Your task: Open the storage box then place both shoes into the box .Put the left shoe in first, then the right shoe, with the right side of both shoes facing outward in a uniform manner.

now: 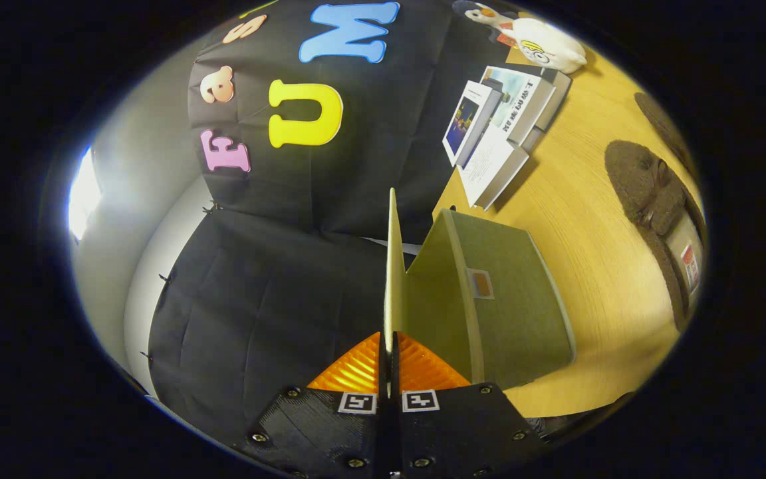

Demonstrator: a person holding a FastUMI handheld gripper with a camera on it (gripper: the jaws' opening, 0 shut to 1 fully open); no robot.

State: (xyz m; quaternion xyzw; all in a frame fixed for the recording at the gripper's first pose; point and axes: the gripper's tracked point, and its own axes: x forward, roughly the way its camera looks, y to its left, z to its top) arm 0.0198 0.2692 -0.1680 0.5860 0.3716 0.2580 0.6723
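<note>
The fingers (391, 362) are pinching right down on the lid (393, 266), closed to a sliver with the thin flap caught edge-on between them, so the gripper (390, 372) is gripping the lid and nothing else.

Going big to small: the desk (582, 266) is carrying everything. The box (509, 306) is sitting just ahead of the fingers, near the desk's near edge, with the lid swung up and standing roughly square to the box front. Both shoes (652, 193) are waiting well beyond the box toward the far side edge of the desk, one lying behind the other, still outside the box. A stack of books (496, 133) is leaning by the back edge close to the wall, and a plush toy (542, 43) is sitting in the back corner behind them.

My take: the opening step is about half done. To do it well I'd be swinging the lid along its hinge arc rather than pulling straight, keeping the pinch light so the flap isn't creasing, and taking it far enough over that it's resting open by itself before letting go. Otherwise it's probably flopping shut the moment the shoe trip starts.

Writing-wise: there's a small tag (481, 284) on the box front and a label (690, 266) on one shoe's sole, both too small to read. The book covers are printed but I can't make out the words.
</note>
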